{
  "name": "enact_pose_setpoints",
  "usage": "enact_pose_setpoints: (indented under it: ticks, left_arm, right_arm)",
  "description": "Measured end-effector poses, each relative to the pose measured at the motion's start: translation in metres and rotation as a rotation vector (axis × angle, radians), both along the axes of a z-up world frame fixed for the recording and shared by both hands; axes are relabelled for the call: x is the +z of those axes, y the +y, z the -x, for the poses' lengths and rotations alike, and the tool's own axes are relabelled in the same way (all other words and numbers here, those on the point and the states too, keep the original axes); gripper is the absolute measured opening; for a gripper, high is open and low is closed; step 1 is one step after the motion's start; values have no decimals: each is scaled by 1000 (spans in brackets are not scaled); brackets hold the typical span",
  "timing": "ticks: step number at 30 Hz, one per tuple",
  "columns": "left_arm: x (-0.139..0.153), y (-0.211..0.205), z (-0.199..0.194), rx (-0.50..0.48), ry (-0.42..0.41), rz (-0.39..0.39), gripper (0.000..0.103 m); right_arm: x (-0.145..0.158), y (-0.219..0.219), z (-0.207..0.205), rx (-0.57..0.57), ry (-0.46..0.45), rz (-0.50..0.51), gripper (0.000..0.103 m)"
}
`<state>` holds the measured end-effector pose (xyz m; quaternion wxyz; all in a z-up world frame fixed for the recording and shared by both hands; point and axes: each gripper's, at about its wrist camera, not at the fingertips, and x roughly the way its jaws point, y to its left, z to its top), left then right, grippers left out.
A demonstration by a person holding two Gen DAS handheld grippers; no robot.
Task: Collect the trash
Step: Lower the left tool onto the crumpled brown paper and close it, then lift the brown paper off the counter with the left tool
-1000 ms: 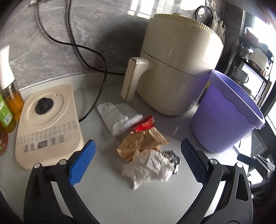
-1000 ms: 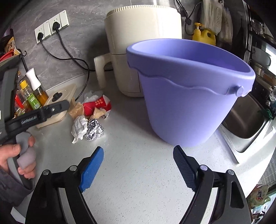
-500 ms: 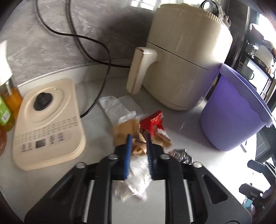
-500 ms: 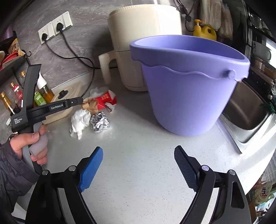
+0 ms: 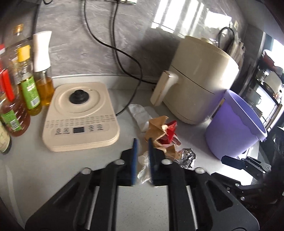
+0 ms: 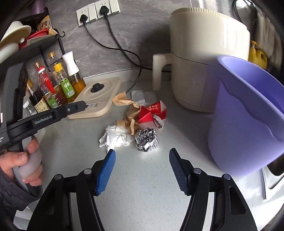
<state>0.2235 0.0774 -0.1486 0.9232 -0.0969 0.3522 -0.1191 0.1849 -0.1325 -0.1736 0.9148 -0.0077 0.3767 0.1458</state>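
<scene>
Nearly closed, the left gripper (image 5: 142, 142) shows its 2 blue pads with only a narrow gap; white tissue (image 5: 144, 168) appears through that gap, yet whether the pads pinch it or merely frame it cannot be told. In the left wrist view the trash sits just ahead of the fingers on the speckled pale counter (image 5: 140, 204): 1 crumpled brown paper (image 5: 156, 128), 1 red wrapper (image 5: 169, 133), 1 foil ball (image 5: 186, 157) and 1 flat white bag (image 5: 140, 113) behind. To the right stands 1 purple bucket (image 5: 230, 129) with a wavy band below its rim, its inside hidden. Behind are 1 cream air fryer (image 5: 200, 85), 1 beige kettle base (image 5: 79, 113) and several oil bottles (image 5: 28, 88).

From the right wrist view, the right gripper (image 6: 142, 163) hangs with jaws wide apart and nothing between them, just short of the foil ball (image 6: 146, 140) and the tissue (image 6: 115, 137), which lie side by side. The brown paper (image 6: 127, 110) and red wrapper (image 6: 152, 112) lie behind them. The purple bucket (image 6: 248, 115) fills the right side, smooth and matte. At left, a hand (image 6: 23, 163) holds the left gripper's handle, and 2 black plugs (image 6: 94, 15) sit in wall sockets.
</scene>
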Motion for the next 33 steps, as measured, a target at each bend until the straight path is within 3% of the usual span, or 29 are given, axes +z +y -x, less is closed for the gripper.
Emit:
enact_pose_setpoints:
  ticks: [1, 2, 6, 10, 12, 15, 17, 29, 33]
  left_arm:
    - [2, 0, -1, 1, 1, 10, 52]
    - [5, -1, -1, 1, -10, 20, 57]
    - [9, -17, -14, -24, -33, -16, 59]
    - [6, -36, -37, -42, -5, 2, 59]
    - [-1, -50, -51, -65, 23, -31, 59]
    - [-14, -59, -67, -87, 76, -53, 35]
    - [-20, -58, -73, -75, 103, -62, 6]
    - [8, 0, -42, 24, -7, -45, 3]
    - [14, 23, -27, 76, -37, -38, 3]
  right_arm:
    - [1, 2, -4, 3, 9, 2, 63]
    - [2, 3, -6, 5, 13, 4, 63]
    - [2, 3, -8, 29, 7, -1, 68]
    - [-5, -5, -10, 37, 42, -8, 68]
    - [-4, -12, -8, 34, 35, -23, 68]
    - [-8, -17, -7, 23, 44, -35, 68]
    - [-13, -19, -8, 16, 54, -49, 68]
    - [-17, 8, -28, 60, 62, -37, 68]
    - [-7, 31, -35, 121, 40, -13, 62]
